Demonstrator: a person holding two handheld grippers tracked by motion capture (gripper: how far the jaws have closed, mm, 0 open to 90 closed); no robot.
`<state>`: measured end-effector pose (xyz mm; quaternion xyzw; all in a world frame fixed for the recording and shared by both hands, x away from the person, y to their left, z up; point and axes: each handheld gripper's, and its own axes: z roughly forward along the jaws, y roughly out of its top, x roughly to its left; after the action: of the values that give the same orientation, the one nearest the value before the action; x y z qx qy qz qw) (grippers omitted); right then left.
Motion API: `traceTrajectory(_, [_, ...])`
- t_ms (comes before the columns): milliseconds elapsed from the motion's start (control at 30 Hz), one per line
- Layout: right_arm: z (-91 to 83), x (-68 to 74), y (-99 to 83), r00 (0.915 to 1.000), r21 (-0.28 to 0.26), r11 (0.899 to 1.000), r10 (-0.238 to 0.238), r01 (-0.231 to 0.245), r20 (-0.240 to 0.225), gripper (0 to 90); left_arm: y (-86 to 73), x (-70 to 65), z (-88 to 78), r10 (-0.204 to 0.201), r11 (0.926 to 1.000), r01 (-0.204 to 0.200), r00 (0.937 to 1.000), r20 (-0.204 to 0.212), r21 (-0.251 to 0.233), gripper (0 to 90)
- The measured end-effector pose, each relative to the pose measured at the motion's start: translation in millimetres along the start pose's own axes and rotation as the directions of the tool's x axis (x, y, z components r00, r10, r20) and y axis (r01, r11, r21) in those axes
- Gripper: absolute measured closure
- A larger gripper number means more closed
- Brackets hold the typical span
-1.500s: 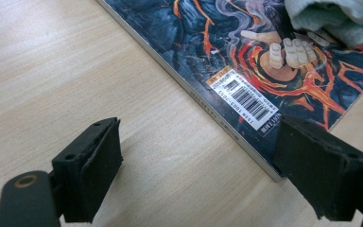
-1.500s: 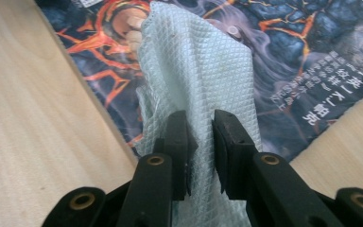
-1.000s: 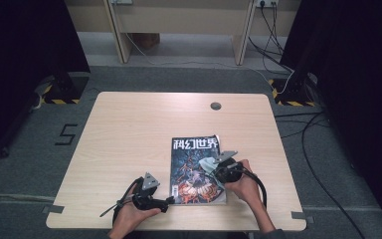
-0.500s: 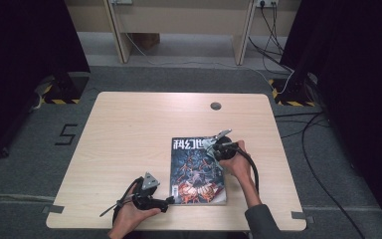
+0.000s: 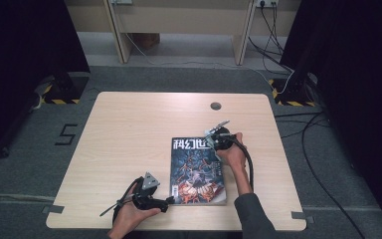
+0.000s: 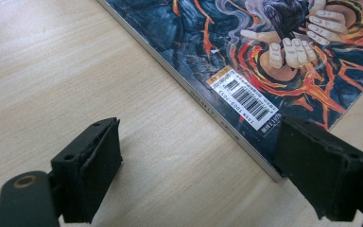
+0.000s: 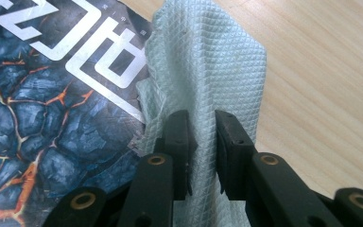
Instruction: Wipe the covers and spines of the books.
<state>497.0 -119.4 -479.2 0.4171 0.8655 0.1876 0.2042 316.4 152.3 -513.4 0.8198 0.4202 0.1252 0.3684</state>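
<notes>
A pale mint cloth (image 7: pixel 208 71) is showing a quilted diamond weave; the magazine (image 7: pixel 52 118) cover is glowing orange cracks over dark blue, white lettering above

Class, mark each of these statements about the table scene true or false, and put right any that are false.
1. The right gripper is shut on a pale, waffle-textured cloth. True.
2. The magazine lies open at its middle pages. False: it lies closed, cover up.
3. The left gripper has its jaws apart, at the magazine's near left corner by the barcode. True.
4. The cloth lies at the magazine's near edge, next to the person. False: it is at the far right corner, by the title lettering.
5. A cup stands on the table. False: there is a magazine, a cloth and the two grippers, with a small round hole near the far edge.
</notes>
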Motion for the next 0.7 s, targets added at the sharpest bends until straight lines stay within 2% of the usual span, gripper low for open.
traceTrajectory(100, [0.4,8.9,5.8,0.9975,0.024,0.998,-0.06,0.06,0.035,77.1,0.6,1.0,0.4,-0.002,1.0,0.002,1.0,0.003,0.006,13.9])
traceTrajectory(200, [1.9,15.5,11.7,0.9966,0.021,0.997,-0.079,0.078,0.022,77.0,0.2,0.6,0.3,-0.003,1.0,0.003,1.0,0.002,0.003,14.0])
traceTrajectory(333, [4.4,31.1,20.9,0.9934,-0.003,0.994,-0.112,0.112,-0.025,77.1,0.2,1.4,0.4,-0.005,1.0,0.005,1.0,0.005,0.005,13.9])
traceTrajectory(400, [6.1,40.1,27.1,0.9901,-0.009,0.991,-0.137,0.136,-0.032,77.1,0.7,1.0,0.4,0.0,1.0,0.0,1.0,0.003,0.006,13.9])
traceTrajectory(500, [9.7,52.9,37.3,0.9883,-0.012,0.989,-0.147,0.147,-0.04,77.3,0.1,0.9,0.2,-0.004,1.0,0.004,1.0,0.002,0.004,14.0])
traceTrajectory(700, [14.0,69.8,50.3,0.9809,-0.029,0.983,-0.182,0.181,-0.068,77.3,0.2,1.1,0.3,-0.003,1.0,0.003,1.0,0.004,0.004,13.9])
